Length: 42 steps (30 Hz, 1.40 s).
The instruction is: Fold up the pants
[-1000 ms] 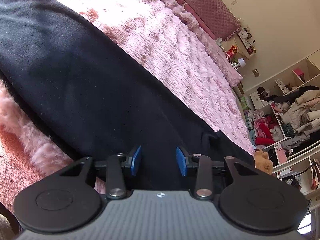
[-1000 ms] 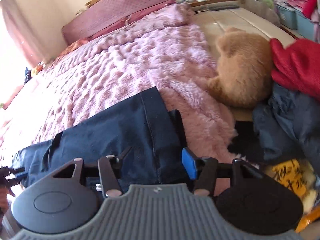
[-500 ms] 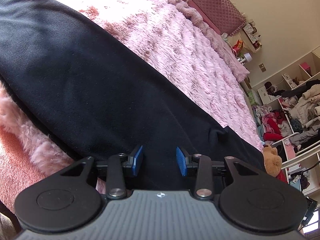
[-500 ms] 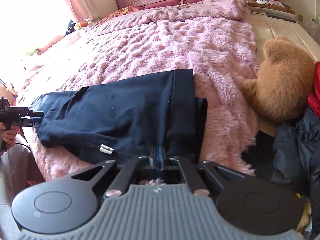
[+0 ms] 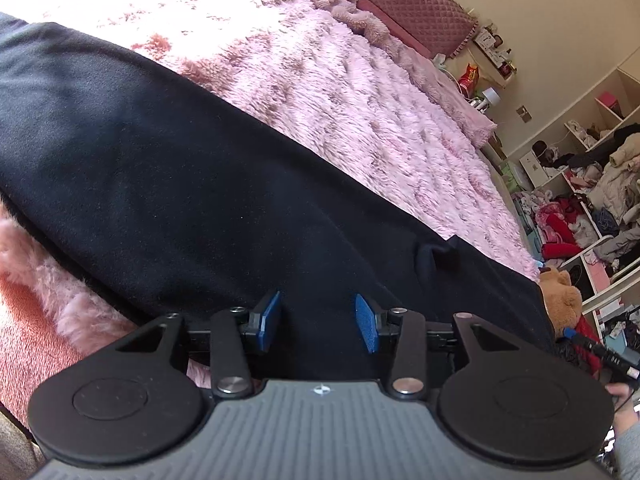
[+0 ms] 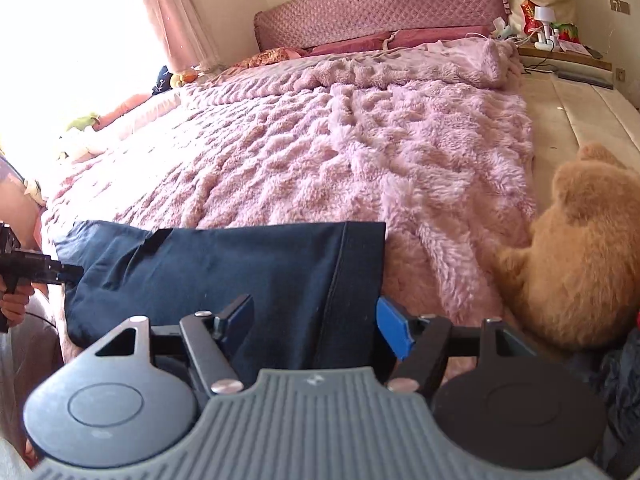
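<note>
Dark navy pants [image 5: 200, 184] lie along the near edge of a fluffy pink blanket [image 5: 328, 80]. My left gripper [image 5: 318, 322] is open, its blue pads just above the pants fabric with nothing between them. In the right wrist view the pants [image 6: 224, 268] lie flat with the cuffed end at the right. My right gripper [image 6: 316, 322] is open, its jaws wide on either side of that end. The left gripper [image 6: 44, 270] shows at the pants' left end, held by a hand.
A tan teddy bear [image 6: 576, 248] lies on the bed right of the pants. A quilted headboard [image 6: 380, 4] and nightstand clutter [image 6: 548, 28] stand at the far end. Shelves piled with clothes [image 5: 592, 184] line the wall. Dark clothing [image 6: 620, 380] lies at lower right.
My right gripper was shut half a second ago and is now open over the pants' cuffed end; its view has swung toward the headboard. The left gripper stayed open, shifting slightly.
</note>
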Motion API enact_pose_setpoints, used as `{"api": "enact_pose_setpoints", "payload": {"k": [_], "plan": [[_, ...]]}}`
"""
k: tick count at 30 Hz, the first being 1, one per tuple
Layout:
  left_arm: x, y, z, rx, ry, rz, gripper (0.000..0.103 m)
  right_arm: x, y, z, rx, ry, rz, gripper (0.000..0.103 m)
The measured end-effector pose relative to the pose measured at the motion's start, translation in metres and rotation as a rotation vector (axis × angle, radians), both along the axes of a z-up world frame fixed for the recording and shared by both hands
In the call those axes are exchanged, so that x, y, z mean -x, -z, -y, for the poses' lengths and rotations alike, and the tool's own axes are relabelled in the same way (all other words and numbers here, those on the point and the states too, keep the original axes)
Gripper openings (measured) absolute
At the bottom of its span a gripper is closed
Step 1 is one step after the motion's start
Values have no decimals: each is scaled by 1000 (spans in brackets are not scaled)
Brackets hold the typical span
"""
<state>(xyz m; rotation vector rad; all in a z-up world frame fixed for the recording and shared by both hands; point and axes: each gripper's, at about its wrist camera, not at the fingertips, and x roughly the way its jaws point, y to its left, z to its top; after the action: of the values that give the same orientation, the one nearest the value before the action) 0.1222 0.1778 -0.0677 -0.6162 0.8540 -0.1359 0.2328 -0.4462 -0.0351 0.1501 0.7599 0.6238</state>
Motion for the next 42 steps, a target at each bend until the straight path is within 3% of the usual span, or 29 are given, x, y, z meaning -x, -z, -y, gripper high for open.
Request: {"api": "enact_pose_setpoints", "payload": {"k": [6, 9, 13, 16, 19, 21, 24, 28, 31, 37, 42], "plan": [[1, -1, 13, -89, 56, 6, 49, -60, 21, -24, -12, -27, -78, 67], [2, 0, 11, -93, 68, 4, 49, -80, 35, -35, 34, -43, -124, 68], [3, 3, 7, -78, 77, 1, 50, -88, 42, -28, 11, -54, -138, 59], [3, 5, 6, -63, 75, -4, 50, -91, 48, -16, -55, -13, -186, 60], [2, 5, 5, -61, 76, -7, 50, -86, 45, -15, -123, -53, -163, 50], [0, 6, 4, -60, 76, -13, 50, -81, 40, -14, -193, -95, -133, 37], [-1, 7, 3, -57, 76, -14, 50, -73, 36, -14, -294, -170, -129, 37], [0, 8, 1, -52, 70, -19, 50, -73, 47, -22, -265, -213, -267, 45], [2, 7, 1, -55, 69, -17, 50, -65, 47, -15, -290, -208, -274, 53], [0, 6, 2, -50, 67, -21, 50, -38, 48, 9, -327, -189, -317, 54], [1, 6, 2, -50, 62, -23, 50, -8, 43, 16, -347, -248, -339, 54]]}}
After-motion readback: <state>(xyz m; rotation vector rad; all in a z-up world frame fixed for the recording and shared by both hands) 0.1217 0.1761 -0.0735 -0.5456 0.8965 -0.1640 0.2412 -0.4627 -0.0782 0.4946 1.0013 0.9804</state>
